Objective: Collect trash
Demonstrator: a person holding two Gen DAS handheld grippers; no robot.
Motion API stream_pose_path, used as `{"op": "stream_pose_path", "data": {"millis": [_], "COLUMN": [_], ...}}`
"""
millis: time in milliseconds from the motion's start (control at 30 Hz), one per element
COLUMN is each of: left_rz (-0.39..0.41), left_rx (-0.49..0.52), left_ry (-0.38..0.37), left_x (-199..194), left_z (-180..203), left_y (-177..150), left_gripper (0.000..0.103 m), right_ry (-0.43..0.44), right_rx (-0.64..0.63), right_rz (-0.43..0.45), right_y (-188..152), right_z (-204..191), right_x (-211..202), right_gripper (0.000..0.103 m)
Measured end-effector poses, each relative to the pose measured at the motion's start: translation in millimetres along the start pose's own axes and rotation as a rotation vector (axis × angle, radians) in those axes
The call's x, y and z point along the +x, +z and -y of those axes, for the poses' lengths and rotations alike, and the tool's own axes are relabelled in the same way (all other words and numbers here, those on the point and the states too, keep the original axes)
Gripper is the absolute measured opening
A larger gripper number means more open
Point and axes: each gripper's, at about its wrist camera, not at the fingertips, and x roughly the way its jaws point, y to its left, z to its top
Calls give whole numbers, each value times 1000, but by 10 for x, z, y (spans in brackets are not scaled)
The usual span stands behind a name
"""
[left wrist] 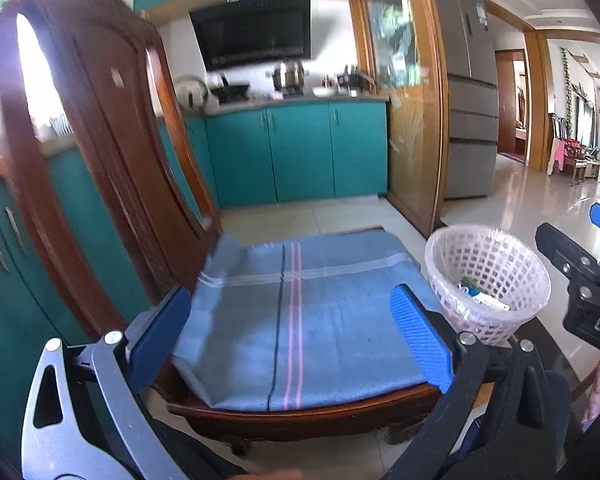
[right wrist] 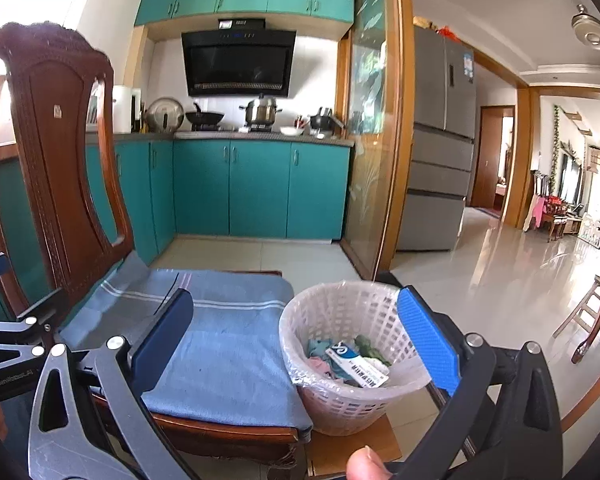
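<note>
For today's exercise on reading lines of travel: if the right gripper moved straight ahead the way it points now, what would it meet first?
Most likely the white trash basket: the open right gripper points at its near rim, beside the blue chair cushion. Depth is uncertain.

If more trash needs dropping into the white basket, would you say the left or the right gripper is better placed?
The right. The white basket sits between the right gripper's open fingers, while the left gripper is open over the chair's blue cushion, basket off to its right.

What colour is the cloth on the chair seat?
Blue cloth, with white bands and pink and dark stripes; clearest in the left wrist view.
</note>
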Motion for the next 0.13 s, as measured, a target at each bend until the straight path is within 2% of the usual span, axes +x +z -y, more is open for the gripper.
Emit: {"op": "stream_pose_path", "data": {"millis": [67, 133], "left_rz": [-44, -106], "left_rx": [-20, -17], "left_ry": [-32, -39], "left_x": [328, 831], "left_z": [-42, -71], "left_y": [-14, -21], "left_gripper": [100, 100], "right_ry": [26, 46], "right_rx": [-19, -47], "right_rz": [-55, -131], "right_y": [-9, -22], "right_z": [-51, -122], "right_x": [281, 643], "right_gripper": [100, 100]}}
